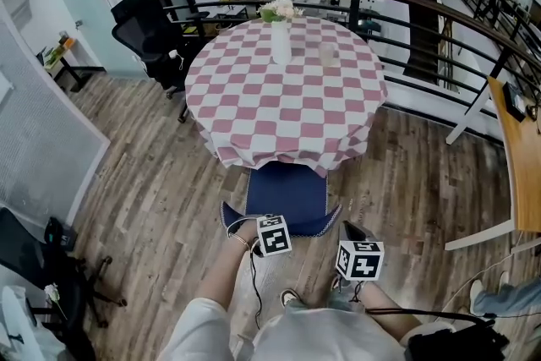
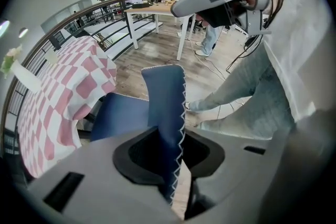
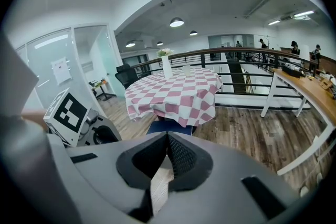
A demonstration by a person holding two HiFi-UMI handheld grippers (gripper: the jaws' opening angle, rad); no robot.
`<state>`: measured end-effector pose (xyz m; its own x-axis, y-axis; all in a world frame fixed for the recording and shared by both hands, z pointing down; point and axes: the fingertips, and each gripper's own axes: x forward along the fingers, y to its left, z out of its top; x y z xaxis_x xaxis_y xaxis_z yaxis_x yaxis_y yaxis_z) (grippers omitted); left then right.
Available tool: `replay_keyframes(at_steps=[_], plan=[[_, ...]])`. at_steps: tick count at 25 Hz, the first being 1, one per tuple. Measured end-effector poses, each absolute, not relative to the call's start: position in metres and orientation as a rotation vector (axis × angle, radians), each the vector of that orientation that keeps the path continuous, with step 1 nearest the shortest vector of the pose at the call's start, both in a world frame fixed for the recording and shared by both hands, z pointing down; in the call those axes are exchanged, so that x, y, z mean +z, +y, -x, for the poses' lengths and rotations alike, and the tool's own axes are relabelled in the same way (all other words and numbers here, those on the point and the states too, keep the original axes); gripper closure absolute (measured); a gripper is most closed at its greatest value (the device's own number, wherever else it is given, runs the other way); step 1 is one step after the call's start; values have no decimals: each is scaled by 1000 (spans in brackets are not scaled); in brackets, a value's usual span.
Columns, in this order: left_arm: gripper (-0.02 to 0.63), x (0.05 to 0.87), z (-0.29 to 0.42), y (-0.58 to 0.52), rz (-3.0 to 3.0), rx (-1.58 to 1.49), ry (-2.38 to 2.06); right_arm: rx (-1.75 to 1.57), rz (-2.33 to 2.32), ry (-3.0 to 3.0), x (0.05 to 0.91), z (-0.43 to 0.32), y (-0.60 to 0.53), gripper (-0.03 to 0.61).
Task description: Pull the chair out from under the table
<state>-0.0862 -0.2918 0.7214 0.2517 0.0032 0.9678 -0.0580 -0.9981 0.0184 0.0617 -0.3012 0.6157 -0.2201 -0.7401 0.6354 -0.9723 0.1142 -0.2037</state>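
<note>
The left claw [image 2: 169,139] is squeezed on the top of the blue chair back [image 2: 164,97], w/ the edge & its white zigzag stitches running right thru the gap; the right claw [image 3: 168,136] is pinched shut at its tips w/ nothing in it, & it hangs just beside the left one, near the right end of the chair back; the chair [image 1: 286,192] sits on the wood floor [image 1: 152,207], the front of its seat tucked under the round worktop [image 1: 279,118], the rest sticking out toward the person; a pink & white checked cloth [image 1: 254,97] covers the worktop; a white vase [image 1: 281,45] w/ flowers & a glass [image 1: 327,55] stand on the far side; a black office chair [image 1: 148,34] is at the far left.
</note>
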Motion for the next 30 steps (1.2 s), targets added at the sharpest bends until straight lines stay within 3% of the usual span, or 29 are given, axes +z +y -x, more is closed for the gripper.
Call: replay_keyframes(at_steps=[30], plan=[[514, 720, 92, -198, -2384, 1921, -47, 840, -1558, -2090, 611, -43, -267, 560]])
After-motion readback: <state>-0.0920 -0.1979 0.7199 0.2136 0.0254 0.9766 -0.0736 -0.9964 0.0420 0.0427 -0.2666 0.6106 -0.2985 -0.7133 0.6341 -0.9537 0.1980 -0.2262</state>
